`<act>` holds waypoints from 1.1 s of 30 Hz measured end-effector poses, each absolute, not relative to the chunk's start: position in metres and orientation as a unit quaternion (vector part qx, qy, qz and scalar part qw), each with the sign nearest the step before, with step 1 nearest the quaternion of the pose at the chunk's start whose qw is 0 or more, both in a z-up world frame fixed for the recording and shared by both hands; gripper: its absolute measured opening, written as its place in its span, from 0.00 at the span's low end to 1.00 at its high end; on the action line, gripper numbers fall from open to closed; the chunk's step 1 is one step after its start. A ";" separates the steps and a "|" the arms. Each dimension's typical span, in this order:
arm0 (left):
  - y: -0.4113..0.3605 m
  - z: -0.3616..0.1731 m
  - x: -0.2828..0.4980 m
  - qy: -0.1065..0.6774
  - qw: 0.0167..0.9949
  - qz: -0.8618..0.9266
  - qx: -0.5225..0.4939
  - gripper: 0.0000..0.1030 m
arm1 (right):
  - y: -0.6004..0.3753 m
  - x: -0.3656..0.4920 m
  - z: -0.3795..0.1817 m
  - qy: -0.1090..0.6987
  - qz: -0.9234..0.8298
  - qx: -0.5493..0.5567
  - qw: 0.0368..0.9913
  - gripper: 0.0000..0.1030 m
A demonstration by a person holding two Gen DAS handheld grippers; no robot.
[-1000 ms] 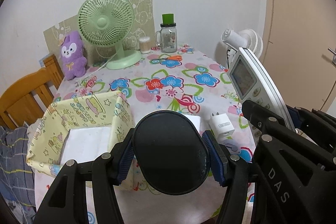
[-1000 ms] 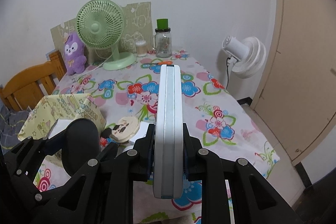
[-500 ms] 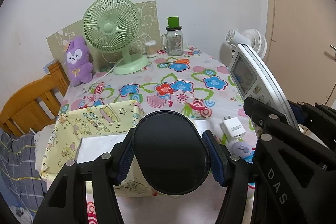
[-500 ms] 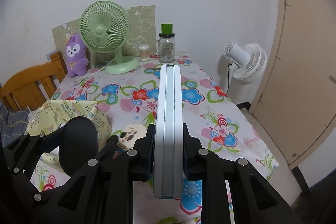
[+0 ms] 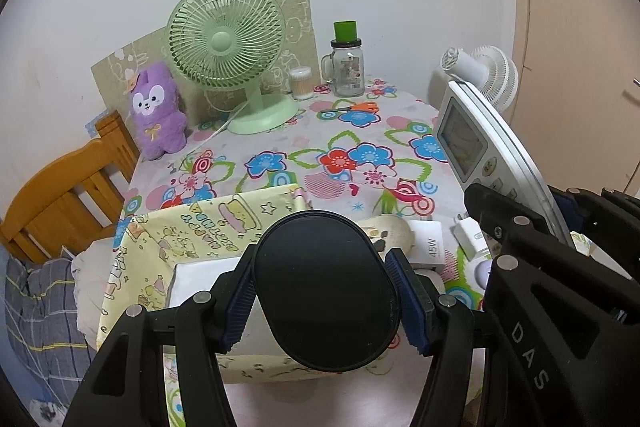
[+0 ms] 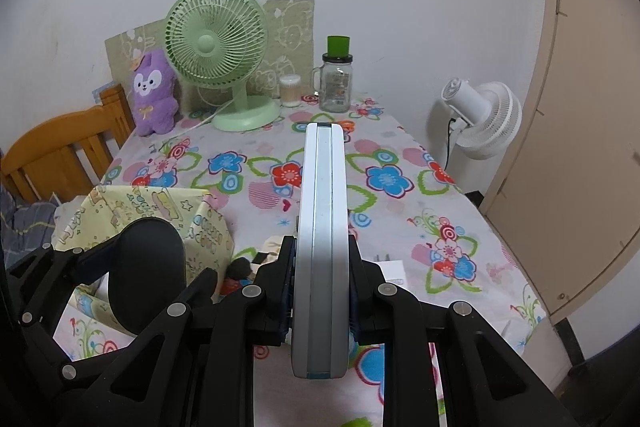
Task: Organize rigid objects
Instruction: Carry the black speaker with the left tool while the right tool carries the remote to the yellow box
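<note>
The yellow box (image 5: 200, 239) interior is largely hidden behind the black disc (image 5: 326, 291); the white charger (image 6: 394, 273) is partly occluded.

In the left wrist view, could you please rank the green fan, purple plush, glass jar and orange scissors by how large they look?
Largest to smallest, as they appear:
1. Green fan
2. Purple plush
3. Glass jar
4. Orange scissors
All four sit at the table's far end, so nearness to the camera hardly skews this order.

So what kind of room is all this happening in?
Most likely a home, perhaps a dining corner: a table under a flowered tablecloth, a wooden chair, a purple plush toy and a green desk fan.
</note>
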State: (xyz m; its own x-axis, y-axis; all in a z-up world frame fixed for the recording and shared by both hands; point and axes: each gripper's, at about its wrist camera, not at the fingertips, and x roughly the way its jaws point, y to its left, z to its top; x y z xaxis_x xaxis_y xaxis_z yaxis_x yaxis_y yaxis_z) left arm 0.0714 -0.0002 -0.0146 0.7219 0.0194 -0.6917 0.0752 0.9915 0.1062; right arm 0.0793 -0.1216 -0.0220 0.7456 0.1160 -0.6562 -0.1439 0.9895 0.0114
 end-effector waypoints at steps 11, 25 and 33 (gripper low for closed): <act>0.037 -0.017 0.077 0.386 0.921 -0.009 0.056 0.63 | -0.084 0.088 -0.023 0.366 0.083 -0.025 0.927 0.24; 0.078 -0.023 0.081 0.401 0.915 -0.001 0.047 0.63 | -0.040 0.096 -0.028 0.386 0.100 -0.025 0.917 0.24; 0.095 -0.030 0.087 0.413 0.909 0.000 0.047 0.63 | -0.021 0.102 -0.035 0.402 0.108 -0.022 0.909 0.24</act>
